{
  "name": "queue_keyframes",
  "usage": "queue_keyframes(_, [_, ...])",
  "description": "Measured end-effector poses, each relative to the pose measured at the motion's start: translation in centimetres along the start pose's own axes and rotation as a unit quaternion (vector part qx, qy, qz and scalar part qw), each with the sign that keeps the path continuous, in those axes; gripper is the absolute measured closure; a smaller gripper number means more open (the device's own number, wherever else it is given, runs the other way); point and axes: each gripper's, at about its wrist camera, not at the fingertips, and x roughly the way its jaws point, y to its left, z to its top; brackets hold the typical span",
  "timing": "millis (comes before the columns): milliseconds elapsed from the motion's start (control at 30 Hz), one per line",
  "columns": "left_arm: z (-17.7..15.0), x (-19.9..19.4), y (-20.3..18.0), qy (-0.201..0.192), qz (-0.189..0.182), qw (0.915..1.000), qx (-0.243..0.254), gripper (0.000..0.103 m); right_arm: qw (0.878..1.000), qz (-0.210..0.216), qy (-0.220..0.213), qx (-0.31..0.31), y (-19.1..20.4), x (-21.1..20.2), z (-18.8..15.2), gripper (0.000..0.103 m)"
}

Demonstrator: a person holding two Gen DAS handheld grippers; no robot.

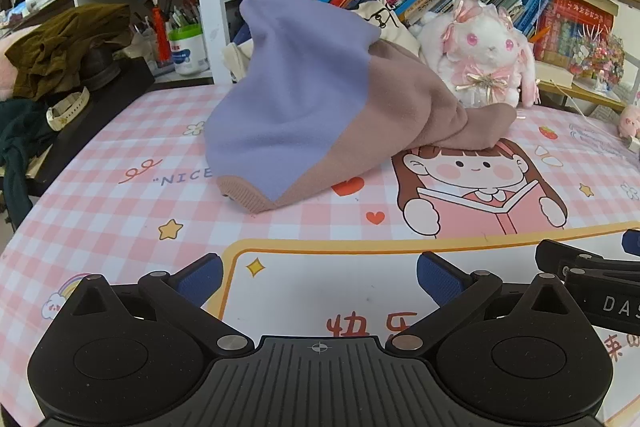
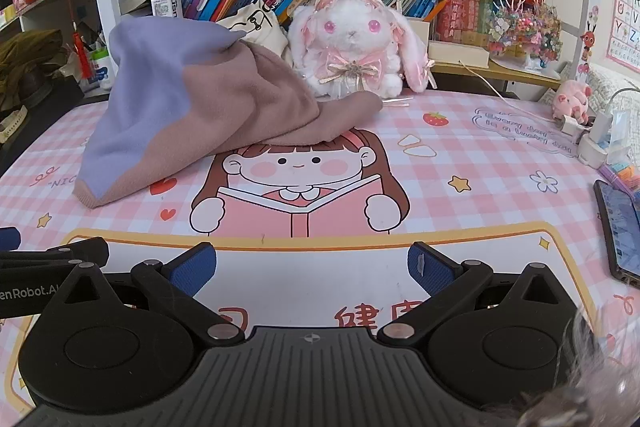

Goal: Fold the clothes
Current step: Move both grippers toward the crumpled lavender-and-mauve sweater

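- Left wrist view: your left gripper (image 1: 319,277) sits at the bottom of the frame with its jaws spread wide and nothing between them. The garment (image 1: 320,107), a lilac-and-mauve knit, is heaped in the centre, straight ahead and well apart from the fingertips. It runs diagonally: the ribbed cuff (image 1: 244,193) points down-left toward you, and the mauve tail trails right beside the plush bunny (image 1: 480,55). Your right gripper (image 1: 592,267) pokes in at the right edge.
- Right wrist view: your right gripper (image 2: 312,267) is released too, jaws wide over the bare pink checked mat (image 2: 460,155). Here the garment (image 2: 200,107) lies in the upper left, off to the side of the fingers, same slanted long axis, cuff at lower left. I'd say the left hand is better lined up for that cuff; the right one is closer to the mauve end.
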Motion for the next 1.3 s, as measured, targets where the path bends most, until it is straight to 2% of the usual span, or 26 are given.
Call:
queue_keyframes(967, [0.21,-0.16,-0.22,0.005,0.004,1.0,0.002,0.0,1.0,-0.001,0.008,0.001,-0.04,0.02,0.0,0.0])
queue_keyframes(1200, [0.26,0.13,-0.06,0.016,0.029,0.9994,-0.005,0.0,1.0,0.0,0.01,0.002,-0.14,0.09,0.0,0.0])
queue_keyframes(1300, [0.26,0.16,0.12,0.017,0.028,0.9994,-0.01,0.0,1.0,0.001,0.012,0.0,-0.04,0.2,0.07,0.0])
